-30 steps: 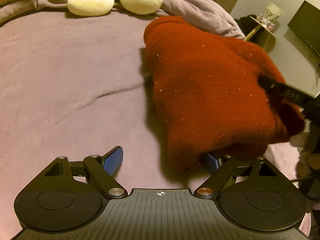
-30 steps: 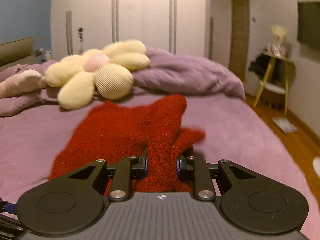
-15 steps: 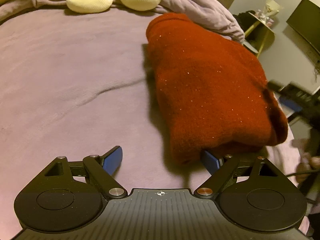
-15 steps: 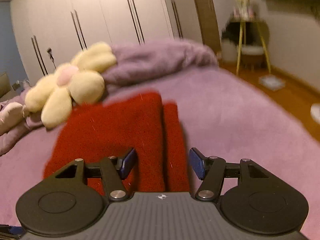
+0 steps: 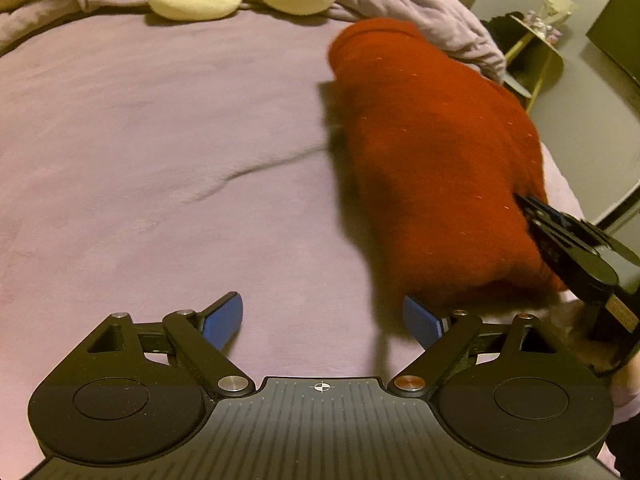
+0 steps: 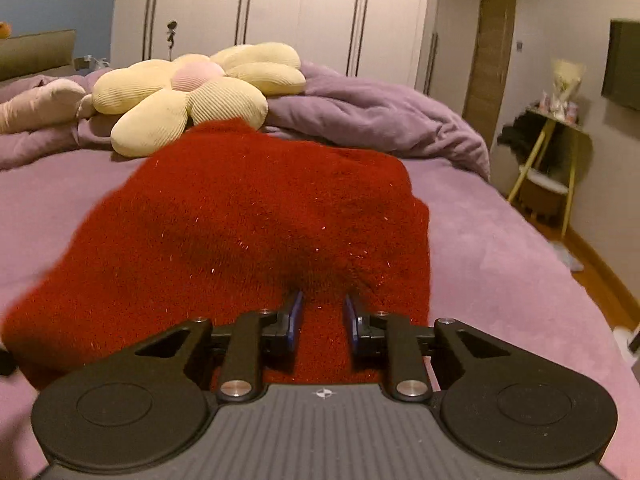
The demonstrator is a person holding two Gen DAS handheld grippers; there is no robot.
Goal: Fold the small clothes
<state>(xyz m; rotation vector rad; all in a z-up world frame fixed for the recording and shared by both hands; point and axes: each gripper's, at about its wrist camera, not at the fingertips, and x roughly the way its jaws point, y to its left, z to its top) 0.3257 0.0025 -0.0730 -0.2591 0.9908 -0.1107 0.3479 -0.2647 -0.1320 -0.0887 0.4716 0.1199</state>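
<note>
A red knitted sweater (image 5: 432,152) lies folded in a thick bundle on the purple bed, right of centre in the left wrist view. It fills the middle of the right wrist view (image 6: 240,224). My left gripper (image 5: 322,318) is open and empty, its right finger next to the sweater's near edge. My right gripper (image 6: 322,314) is shut on the sweater's near edge, with red fabric between its blue pads. The right gripper also shows at the sweater's right side in the left wrist view (image 5: 560,232).
A cream flower-shaped cushion (image 6: 196,92) lies at the head of the bed, next to a bunched purple duvet (image 6: 376,120). The purple bed cover (image 5: 140,152) stretches left of the sweater. A yellow-legged side table (image 6: 552,152) stands on the wooden floor to the right.
My right gripper was shut on the sweater, opened half a second ago, and has now closed on its near edge again. The left gripper has stayed open beside the bundle.
</note>
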